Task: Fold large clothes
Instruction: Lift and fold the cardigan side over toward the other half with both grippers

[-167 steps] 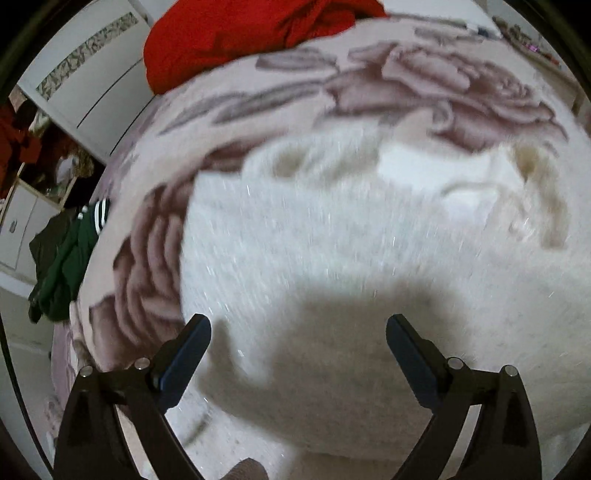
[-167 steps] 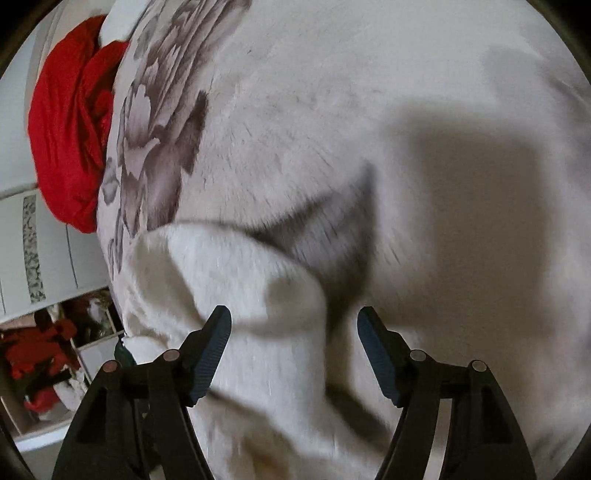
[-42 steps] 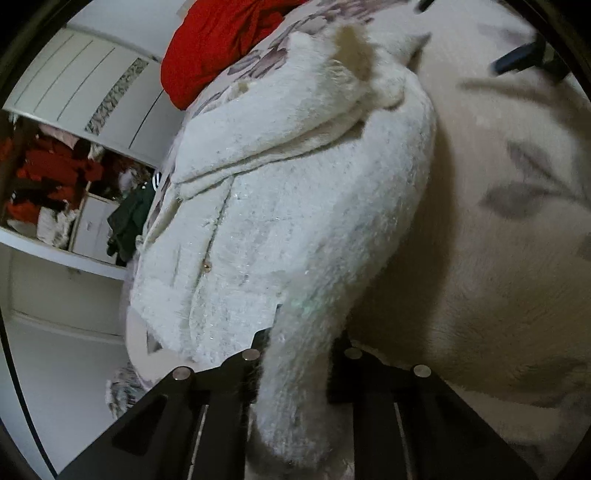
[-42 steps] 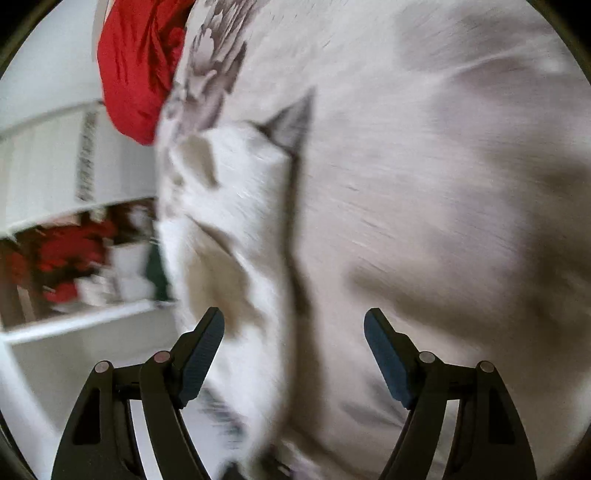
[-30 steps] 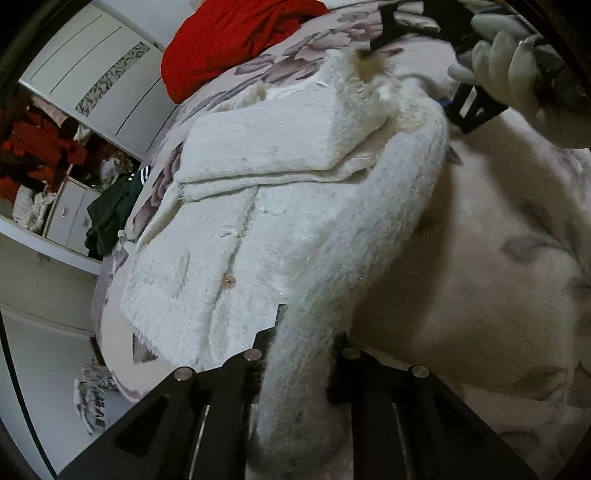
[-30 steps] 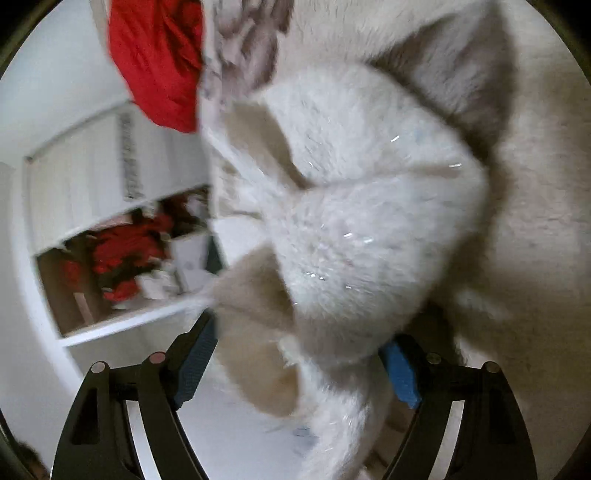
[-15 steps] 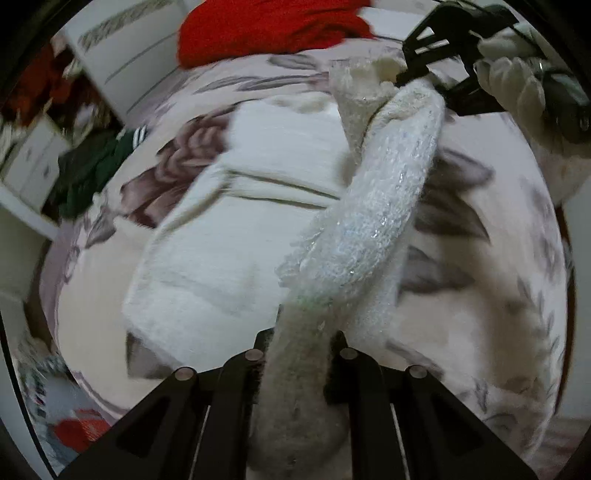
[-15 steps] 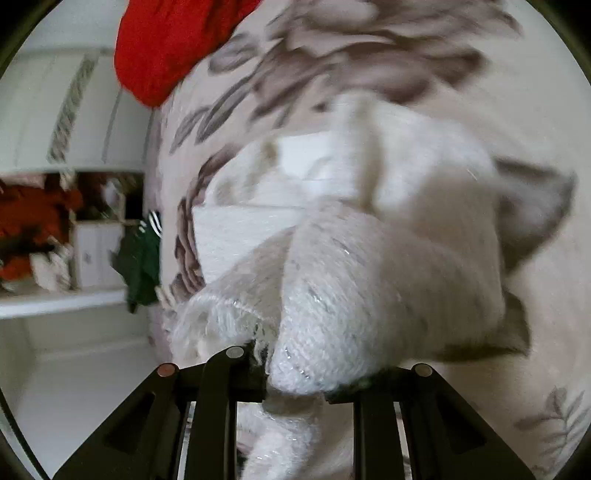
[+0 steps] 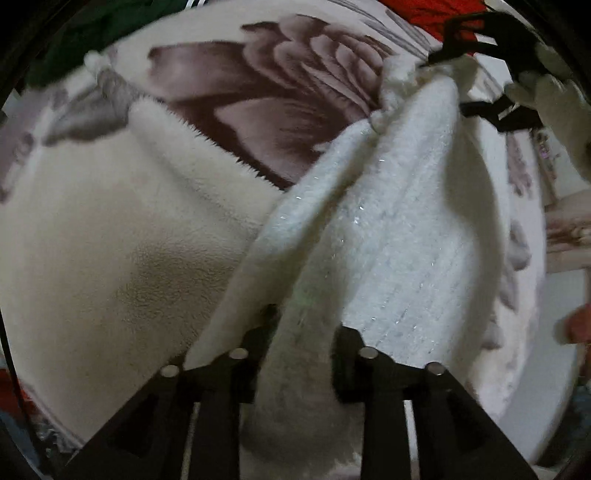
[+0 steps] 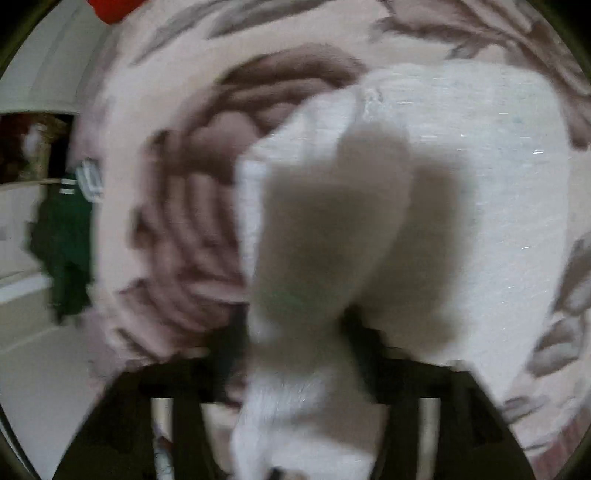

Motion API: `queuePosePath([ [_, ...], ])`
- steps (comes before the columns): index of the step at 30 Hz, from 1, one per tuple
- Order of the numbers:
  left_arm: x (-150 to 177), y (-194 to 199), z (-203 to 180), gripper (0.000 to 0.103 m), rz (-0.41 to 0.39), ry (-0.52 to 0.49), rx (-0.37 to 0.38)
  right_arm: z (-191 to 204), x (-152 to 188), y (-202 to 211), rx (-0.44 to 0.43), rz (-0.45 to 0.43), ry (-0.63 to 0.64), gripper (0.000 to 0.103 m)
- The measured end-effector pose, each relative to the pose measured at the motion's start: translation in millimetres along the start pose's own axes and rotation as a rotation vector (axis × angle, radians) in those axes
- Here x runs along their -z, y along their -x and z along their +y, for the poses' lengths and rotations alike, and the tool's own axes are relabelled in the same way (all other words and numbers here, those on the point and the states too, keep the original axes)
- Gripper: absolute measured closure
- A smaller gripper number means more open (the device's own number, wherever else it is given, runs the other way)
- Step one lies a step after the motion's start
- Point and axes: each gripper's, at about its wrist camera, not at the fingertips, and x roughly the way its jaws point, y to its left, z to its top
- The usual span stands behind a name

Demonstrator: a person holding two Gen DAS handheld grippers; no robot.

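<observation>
A fluffy white garment (image 9: 388,236) lies over a cream bedspread with large brown-mauve flowers (image 9: 280,74). My left gripper (image 9: 301,332) is shut on a thick fold of its near edge. The cloth stretches up and to the right to my right gripper (image 9: 436,61), which grips the far end with a white-gloved hand (image 9: 546,99) behind it. In the blurred right wrist view my right gripper (image 10: 295,332) is shut on a bunch of the white garment (image 10: 332,221), and the rest spreads flat to the right (image 10: 480,177).
A red cloth (image 9: 424,14) lies at the far edge of the bed. A dark green garment with white stripes (image 10: 70,229) hangs off the bed's left side. White cupboards (image 10: 40,74) and the floor (image 10: 33,369) lie beyond.
Both grippers have carried the held edge of the white garment across the bed, and the folded part now lies further over. The right wrist view has become blurred from motion.
</observation>
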Motion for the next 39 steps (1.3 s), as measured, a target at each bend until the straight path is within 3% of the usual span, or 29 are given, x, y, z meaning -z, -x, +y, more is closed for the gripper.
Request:
queuePosePath([
  [2, 0, 9, 10, 0.064, 0.024, 0.005, 0.041, -1, 7, 16, -0.107, -0.004, 0.015, 0.033],
  [3, -1, 14, 17, 0.054, 0.03, 0.001, 0.05, -8, 16, 29, -0.179, -0.013, 0.018, 0.033],
  [4, 0, 21, 22, 0.037, 0.031, -0.005, 0.044, -14, 27, 39, -0.223, -0.023, 0.012, 0.033],
  [6, 0, 34, 33, 0.024, 0.027, -0.011, 0.042, -36, 54, 57, -0.249, -0.05, -0.008, 0.032],
  [12, -22, 29, 47, 0.024, 0.056, 0.006, 0.091, -130, 160, 56, -0.118, -0.065, -0.081, 0.032],
  [15, -32, 3, 37, 0.025, 0.115, -0.021, 0.14, -177, 214, 25, -0.173, 0.003, -0.198, 0.032],
  [17, -31, -9, 23, 0.078, 0.102, -0.077, 0.121, -198, 243, 3, -0.219, 0.04, -0.265, 0.032],
  [18, -28, -11, 20, 0.09, 0.108, -0.088, 0.097, -203, 253, -9, -0.229, 0.057, -0.282, 0.032],
  [19, -25, -8, 20, 0.092, 0.094, -0.072, 0.088, -210, 263, -18, -0.226, 0.072, -0.297, 0.032],
  [25, 3, 27, 38, 0.092, 0.049, 0.032, 0.1, -223, 296, -28, -0.269, 0.089, -0.299, 0.032],
  [29, 9, 11, 40, 0.092, 0.072, 0.029, 0.095, -221, 306, -29, -0.275, 0.117, -0.256, 0.032],
  [32, 3, 7, 46, 0.087, 0.09, 0.036, 0.173, -218, 314, -36, -0.291, 0.124, -0.251, 0.032],
  [35, -7, 8, 59, 0.069, 0.145, 0.065, 0.322, -223, 324, -38, -0.343, 0.118, -0.268, 0.031],
  [37, -12, 9, 73, 0.05, 0.16, 0.082, 0.381, -228, 332, -46, -0.404, 0.12, -0.288, 0.029],
  [39, -18, 2, 88, 0.045, 0.164, 0.112, 0.428, -235, 337, -50, -0.445, 0.113, -0.31, 0.028],
])
